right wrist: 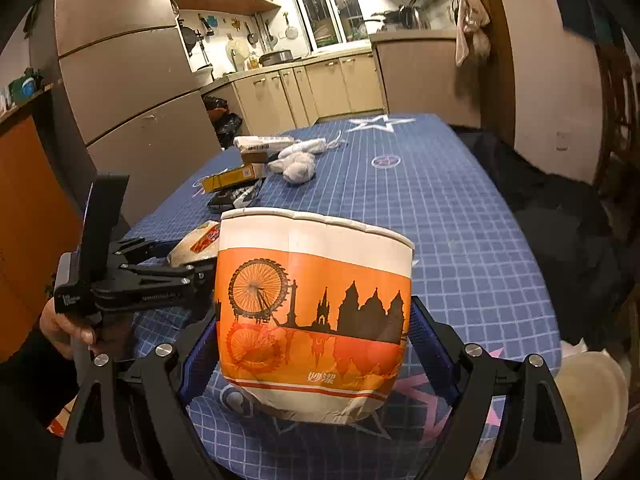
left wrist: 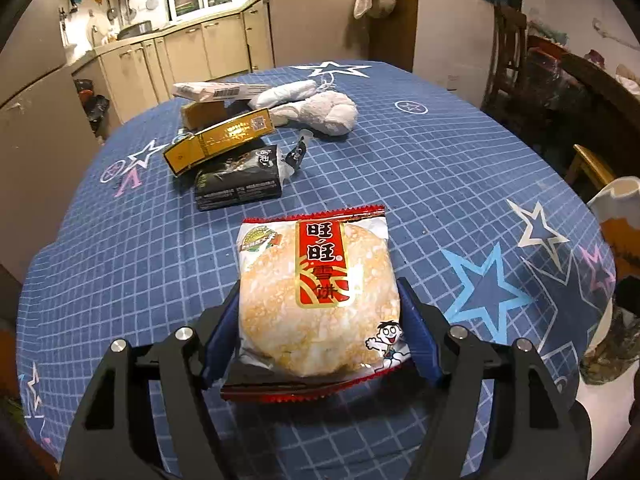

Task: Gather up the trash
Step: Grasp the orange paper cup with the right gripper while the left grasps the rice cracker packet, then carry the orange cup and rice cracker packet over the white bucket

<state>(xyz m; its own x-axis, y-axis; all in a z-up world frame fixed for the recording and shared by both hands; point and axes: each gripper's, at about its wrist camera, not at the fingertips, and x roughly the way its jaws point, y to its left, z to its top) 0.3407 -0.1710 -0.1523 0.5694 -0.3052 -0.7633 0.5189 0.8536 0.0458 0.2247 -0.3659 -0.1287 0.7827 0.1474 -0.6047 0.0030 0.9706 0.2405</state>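
- Nearest in the left wrist view, the left claw [left wrist: 320,336] had its two blue pads on either side of a sealed rice cracker packet [left wrist: 316,296]. The pads appeared to touch the wrapper's sides, so it seemed gripped; the packet jutted forward over the counter [left wrist: 460,184], which was covered by a blue checked cloth with stars.
- In the right wrist view, the right claw [right wrist: 316,356] stood wide around a large orange paper cup [right wrist: 314,320] printed with a city skyline. The cup's wall looked dented, which suggests the pads pressed on it. Its mouth faced up, probably so it could serve as the bin for the rubbish.
- Just left of the cup, the other claw and the person's hand [right wrist: 68,328] showed, bringing the packet close to the cup's rim, likely for dropping in.
- Further along the counter lay more trash in a loose group: a black packet [left wrist: 238,184], a gold box [left wrist: 218,144] resting partly over it, and a white flat package [left wrist: 216,90] behind.
- Beside these sat crumpled white tissue [left wrist: 320,110].
- Beyond the counter stood kitchen cabinets [left wrist: 192,52] and a window.
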